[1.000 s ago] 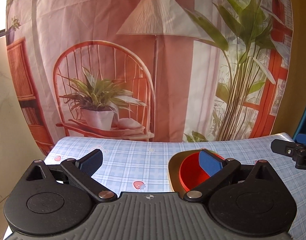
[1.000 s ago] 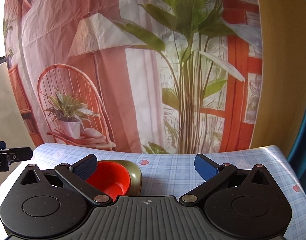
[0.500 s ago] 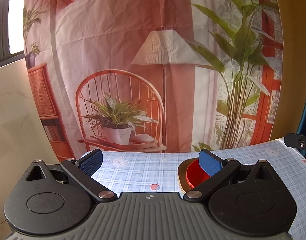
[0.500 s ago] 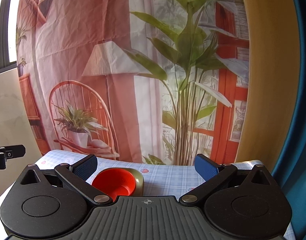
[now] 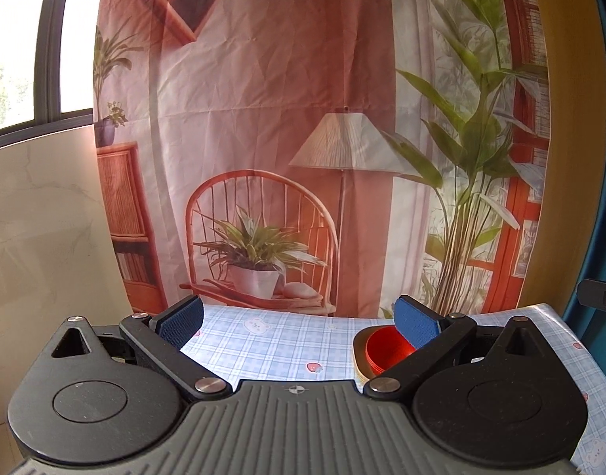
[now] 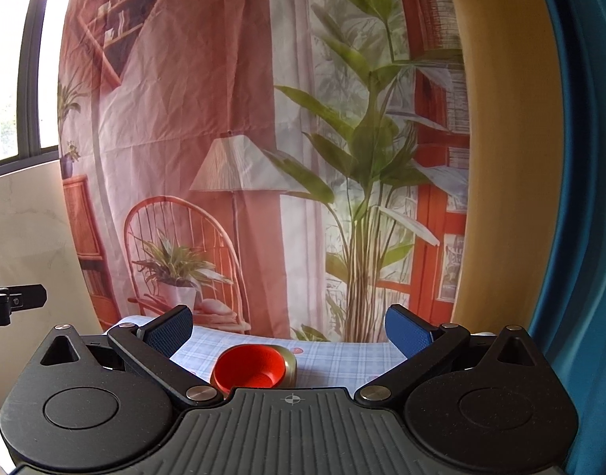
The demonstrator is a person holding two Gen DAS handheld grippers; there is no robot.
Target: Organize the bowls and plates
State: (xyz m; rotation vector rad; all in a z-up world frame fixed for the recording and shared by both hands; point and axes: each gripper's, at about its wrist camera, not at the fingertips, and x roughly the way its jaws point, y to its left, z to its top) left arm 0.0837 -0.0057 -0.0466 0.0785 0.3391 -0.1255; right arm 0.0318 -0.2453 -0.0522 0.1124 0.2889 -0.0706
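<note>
Red bowl [image 6: 248, 368], plain, set in an olive-gold plate [image 6: 289, 364] with a paler cream edge.
Desk cloth [image 5: 271, 340]: pale blue and white check, scattered with small red strawberries and white bear faces.
Left gripper [image 5: 299, 324]: black body, grey ribbed base, blue textured pads [image 5: 183, 321], silver pivot screws.
Right gripper [image 6: 289, 330]: same black, grey and blue scheme.
Backdrop [image 5: 263, 118]: printed fabric in salmon pink and white, showing an orange-red chair, cream lampshade, green leafy plants, red-orange window frames.
Wall panel [image 5: 37, 217]: cream, faint marble veining.
Blue curtain [image 6: 580, 198], plain, beside a mustard-yellow strip [image 6: 497, 158].
</note>
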